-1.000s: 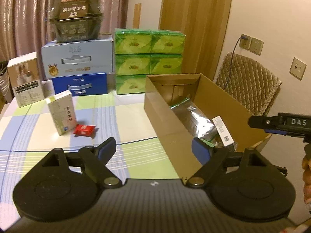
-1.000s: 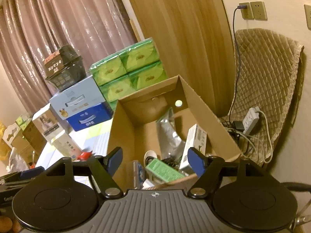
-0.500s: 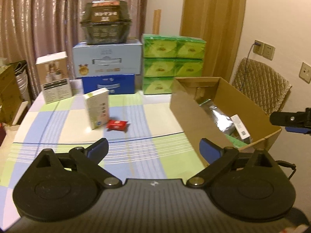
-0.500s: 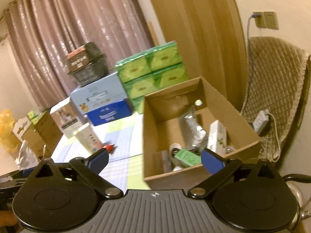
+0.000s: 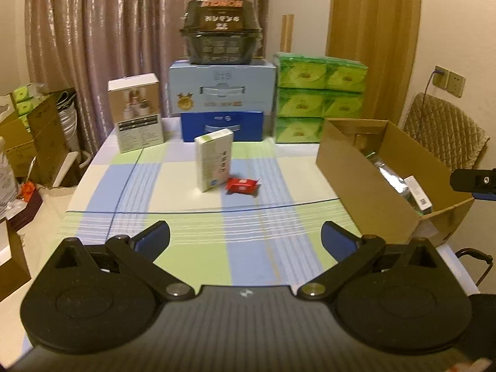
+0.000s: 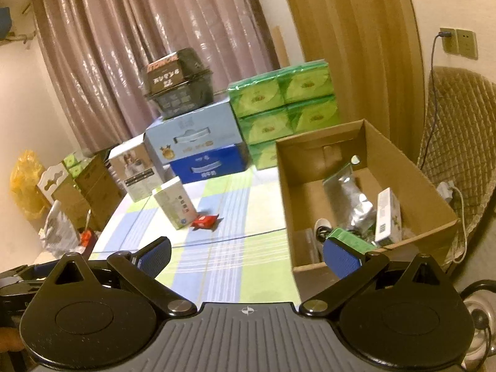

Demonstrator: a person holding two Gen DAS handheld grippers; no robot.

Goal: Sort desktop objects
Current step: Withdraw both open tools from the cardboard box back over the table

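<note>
A checked cloth in blue, green and cream is covering the table, with pink curtains hanging behind it and a stack of boxes lining the far edge. Near the middle of the cloth a pale carton is standing upright, its long axis vertical and its printed face turning toward the near right. Touching its base on the right, a small red packet is lying flat, its long axis running left to right across the cloth. At the right edge of the table an open cardboard box is sitting with its long side running away from the cameras; inside it, a silver foil pouch is leaning and a white carton is resting on its edge, while the items at the bottom are too tangled to make out. The left gripper is hovering above the near edge of the cloth, fingers spread wide and holding nothing. The right gripper is likewise spread wide and empty, its right pad covering part of the box's near wall.
</note>
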